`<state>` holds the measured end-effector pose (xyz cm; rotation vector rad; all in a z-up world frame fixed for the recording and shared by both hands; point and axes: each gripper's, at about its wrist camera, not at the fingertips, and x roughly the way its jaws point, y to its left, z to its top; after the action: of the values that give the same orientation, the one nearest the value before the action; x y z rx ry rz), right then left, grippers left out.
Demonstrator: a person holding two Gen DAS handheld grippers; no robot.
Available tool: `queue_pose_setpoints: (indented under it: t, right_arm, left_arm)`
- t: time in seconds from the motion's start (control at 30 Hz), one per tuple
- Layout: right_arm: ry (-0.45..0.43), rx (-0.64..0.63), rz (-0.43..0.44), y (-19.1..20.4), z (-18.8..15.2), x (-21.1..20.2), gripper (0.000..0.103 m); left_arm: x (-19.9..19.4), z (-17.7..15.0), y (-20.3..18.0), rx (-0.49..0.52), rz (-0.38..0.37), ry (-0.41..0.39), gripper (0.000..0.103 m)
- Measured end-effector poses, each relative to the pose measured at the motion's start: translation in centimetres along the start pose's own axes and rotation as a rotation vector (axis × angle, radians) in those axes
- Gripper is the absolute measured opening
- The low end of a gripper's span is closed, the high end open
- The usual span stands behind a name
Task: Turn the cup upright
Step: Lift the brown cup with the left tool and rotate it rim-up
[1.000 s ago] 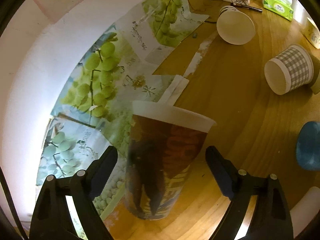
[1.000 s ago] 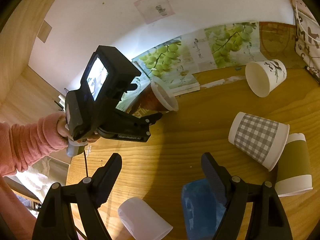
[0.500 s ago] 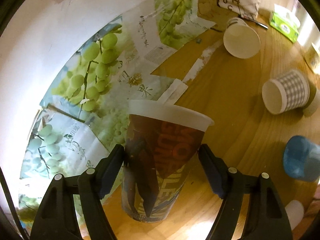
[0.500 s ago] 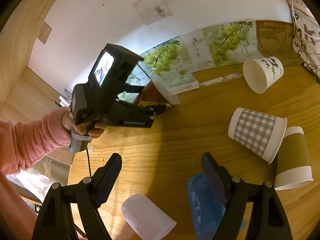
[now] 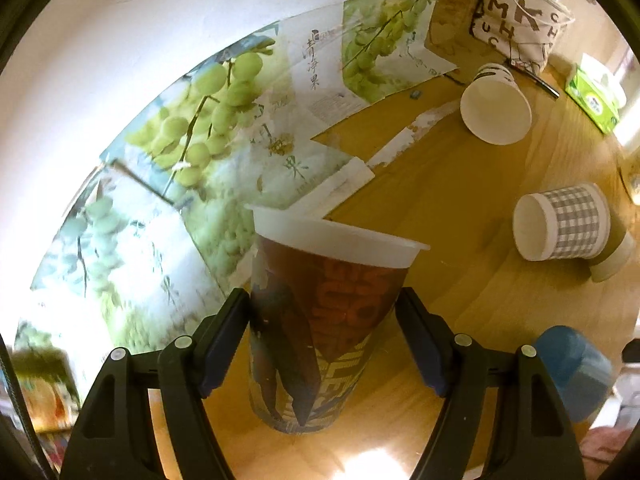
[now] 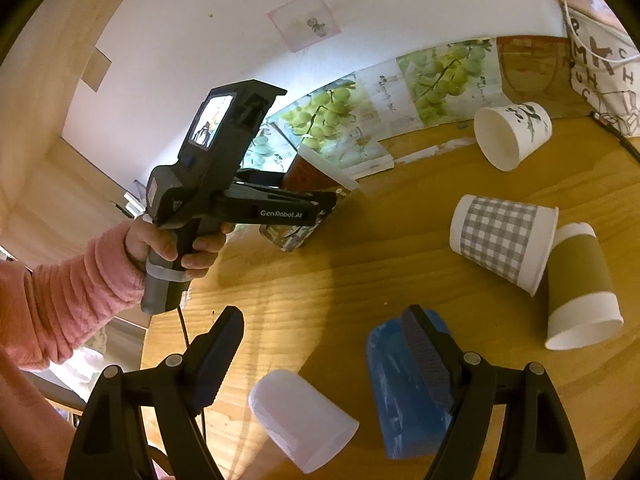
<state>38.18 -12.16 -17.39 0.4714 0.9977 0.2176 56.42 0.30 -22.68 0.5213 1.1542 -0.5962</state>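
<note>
Cup (image 5: 320,328) – brown printed, clamped in left tongs (image 5: 322,344), tilted, base near worktop (image 5: 460,208), rim up. Right tongs (image 6: 320,364) apart, idle over blue cup (image 6: 400,392). Step: righting. Next: level cup, set base flat, release.

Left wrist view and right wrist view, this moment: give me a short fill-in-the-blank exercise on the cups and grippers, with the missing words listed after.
1. The left gripper is shut on the ____ printed cup.
2. The checked cup lies on its ____ on the wooden table.
3. The right gripper holds nothing; its jaws are ____.
4. The cup lying between the right gripper's fingers, partly behind one, is ____.

Missing words: brown; side; open; blue
</note>
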Motion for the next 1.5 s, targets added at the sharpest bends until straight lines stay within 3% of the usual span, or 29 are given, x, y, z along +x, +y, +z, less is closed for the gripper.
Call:
queue_pose_setpoints:
  t: [0.47,0.83,0.97,1.5]
  right_arm:
    - [-0.049,0.03,0.015,0.5,-2.3,-4.5,0.082]
    - [-0.112,-0.022,0.066,0.1,-3.4,-8.6,0.082]
    - [-0.125,-0.052,0.085,-0.4,-4.1,-10.5,0.082]
    - [-0.079,-0.095,0.08,-5.1,-6.6,-15.9,0.082]
  left_arm:
    - [-6.7,-2.3,-4.0,-0.154,-0.018,0.021,0.077]
    - [-10.6,-5.1,-6.9,-0.386,-0.098,0.017,0.077]
    - [-12.1,-6.4,-8.3,-0.442,-0.082,0.009,0.077]
    - [-15.1,-11.5,-15.6,-0.635,-0.099,0.017,0.077]
